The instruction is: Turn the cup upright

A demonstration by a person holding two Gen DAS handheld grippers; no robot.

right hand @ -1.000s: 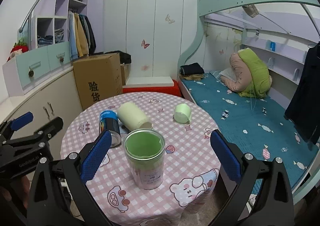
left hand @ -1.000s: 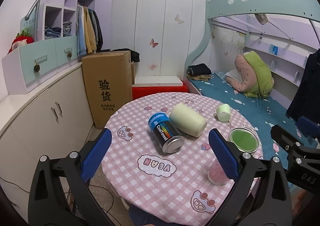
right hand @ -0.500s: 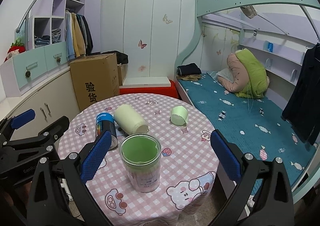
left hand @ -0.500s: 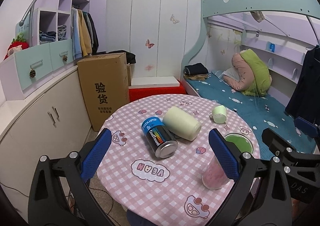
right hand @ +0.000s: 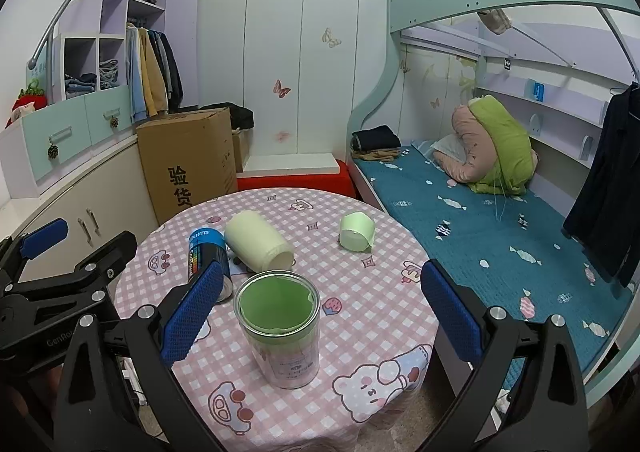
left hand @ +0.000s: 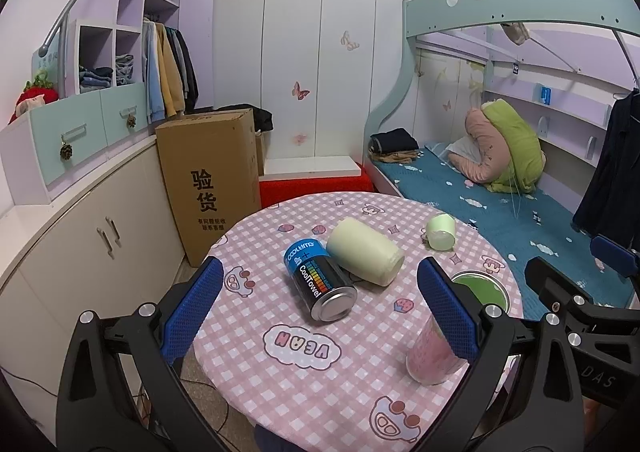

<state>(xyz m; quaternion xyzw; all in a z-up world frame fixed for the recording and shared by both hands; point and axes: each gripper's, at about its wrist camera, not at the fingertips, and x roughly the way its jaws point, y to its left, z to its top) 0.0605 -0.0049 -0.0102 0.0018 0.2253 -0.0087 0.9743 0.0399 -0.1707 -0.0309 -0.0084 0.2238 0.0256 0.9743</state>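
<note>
A clear cup with a green inside (right hand: 279, 330) stands upright on the round pink checked table (right hand: 372, 292); it also shows in the left wrist view (left hand: 436, 348), partly behind a finger. My right gripper (right hand: 316, 316) is open, its fingers apart on either side of the cup and nearer than it, not touching. My left gripper (left hand: 320, 316) is open and empty above the table's near side. A small green cup (right hand: 357, 231) lies on its side at the far right of the table (left hand: 440, 232).
A cream cylinder (left hand: 364, 252) and a blue and black can (left hand: 320, 280) lie on their sides mid-table, touching. A cardboard box (left hand: 208, 176) stands behind the table on the left. A bunk bed (left hand: 500, 196) is on the right.
Both grippers have drawn back and up from the table, so the cups and can look smaller and farther. Nothing on the table has moved.
</note>
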